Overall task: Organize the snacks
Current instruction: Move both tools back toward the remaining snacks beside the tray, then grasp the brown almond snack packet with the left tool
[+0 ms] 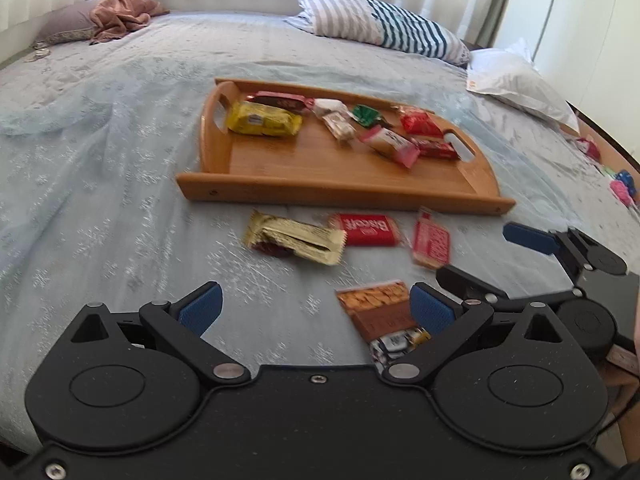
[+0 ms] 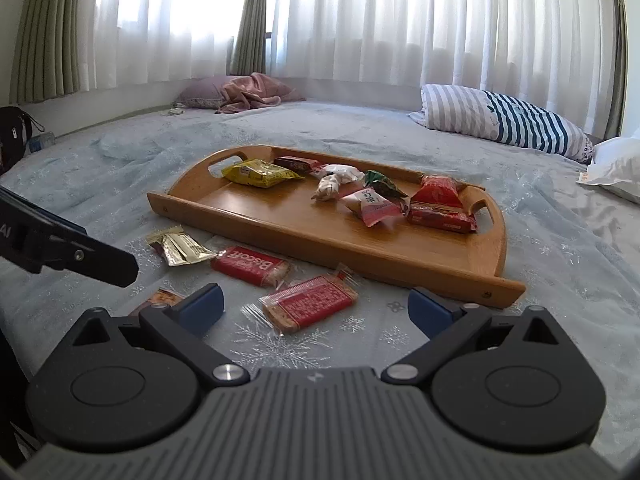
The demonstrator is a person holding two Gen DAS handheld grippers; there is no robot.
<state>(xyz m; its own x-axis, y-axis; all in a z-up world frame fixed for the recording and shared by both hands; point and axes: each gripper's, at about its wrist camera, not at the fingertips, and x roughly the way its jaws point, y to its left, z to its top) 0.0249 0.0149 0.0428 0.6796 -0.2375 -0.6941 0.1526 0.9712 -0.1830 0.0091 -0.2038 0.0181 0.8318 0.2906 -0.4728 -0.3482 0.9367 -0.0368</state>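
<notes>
Nearby, tray (image 2: 280, 232) edge (grippers agape)

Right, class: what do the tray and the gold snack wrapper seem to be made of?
Tray: looks like wood or bamboo, with visible grain, warm brown and a slight sheen, probably varnished. Gold wrapper: seems metallised foil or plastic film, crinkled, shiny, with a serrated end.

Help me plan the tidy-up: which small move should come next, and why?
Probably lower the right gripper onto the red cracker packet and close. Both grippers are open and empty, that packet lies right between the right one's fingers on the bedspread, and the wooden tray just beyond still has bare space.
</notes>
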